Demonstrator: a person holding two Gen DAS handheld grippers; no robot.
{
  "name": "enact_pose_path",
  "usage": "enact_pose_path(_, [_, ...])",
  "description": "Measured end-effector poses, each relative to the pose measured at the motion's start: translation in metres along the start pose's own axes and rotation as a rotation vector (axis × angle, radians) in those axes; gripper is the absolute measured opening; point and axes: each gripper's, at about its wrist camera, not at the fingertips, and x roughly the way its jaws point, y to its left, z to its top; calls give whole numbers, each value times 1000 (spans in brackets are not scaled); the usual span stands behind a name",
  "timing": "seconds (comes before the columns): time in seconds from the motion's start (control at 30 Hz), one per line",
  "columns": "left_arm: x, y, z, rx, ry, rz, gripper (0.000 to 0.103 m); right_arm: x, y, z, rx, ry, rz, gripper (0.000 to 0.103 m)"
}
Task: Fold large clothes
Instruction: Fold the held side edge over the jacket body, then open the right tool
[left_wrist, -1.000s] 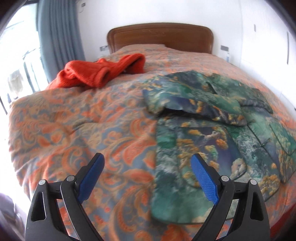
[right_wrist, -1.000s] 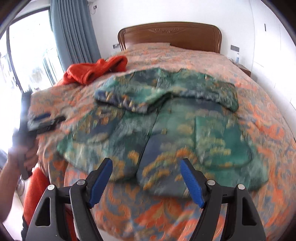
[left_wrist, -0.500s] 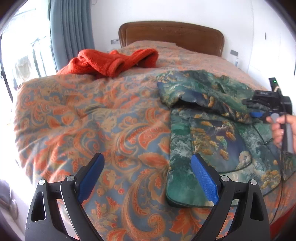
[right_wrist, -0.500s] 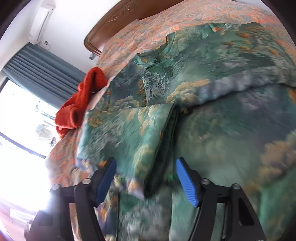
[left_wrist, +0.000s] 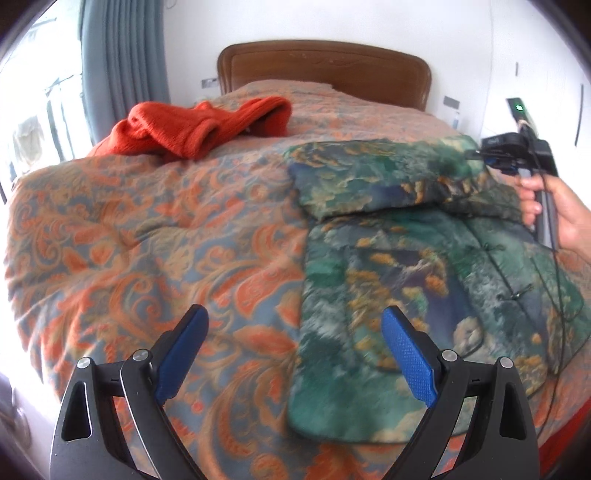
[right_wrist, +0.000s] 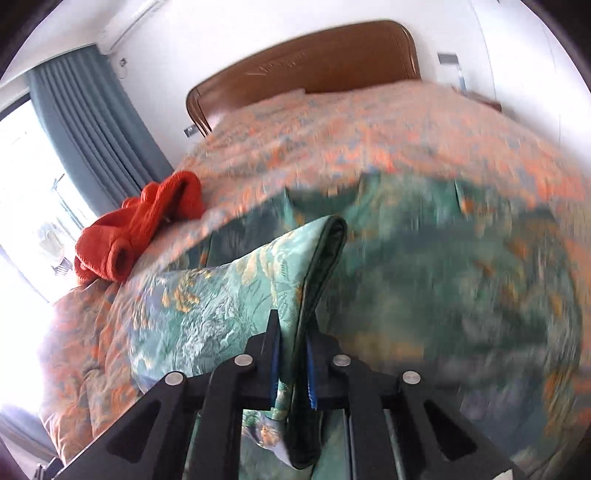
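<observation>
My right gripper (right_wrist: 291, 363) is clamped on the dark-trimmed edge of a sleeve of the green patterned jacket (left_wrist: 388, 266), the cloth pinched between its blue pads and rising toward 12 o'clock in the right wrist view. My left gripper (left_wrist: 295, 354) hangs with its jaws wide apart and nothing between them, over the near part of the bed (left_wrist: 147, 240). The jacket lies flat on the orange patterned bedspread, from 3 to 5 o'clock in the left wrist view, with one sleeve folded across its chest. At 3 o'clock there, a hand (left_wrist: 554, 206) grips the handle of the right gripper. An orange sweater (left_wrist: 199, 125) sits crumpled at 11 o'clock, well apart from the jacket, near the wooden headboard (left_wrist: 325, 70) and blue curtain (left_wrist: 122, 66).
</observation>
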Motion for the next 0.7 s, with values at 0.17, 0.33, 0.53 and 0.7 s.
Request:
enact_pose_path(0.17, [20, -19, 12, 37, 32, -13, 95, 46, -6, 16, -79, 46, -79, 17])
enact_pose_path(0.33, [35, -20, 28, 36, 75, -32, 95, 75, -24, 2, -96, 131, -180, 48])
enact_pose_path(0.53, [77, -35, 94, 8, 66, -132, 97, 15, -4, 3, -232, -74, -153, 48])
enact_pose_path(0.7, [163, -58, 143, 8, 95, -140, 85, 49, 11, -1, -258, 74, -4, 48])
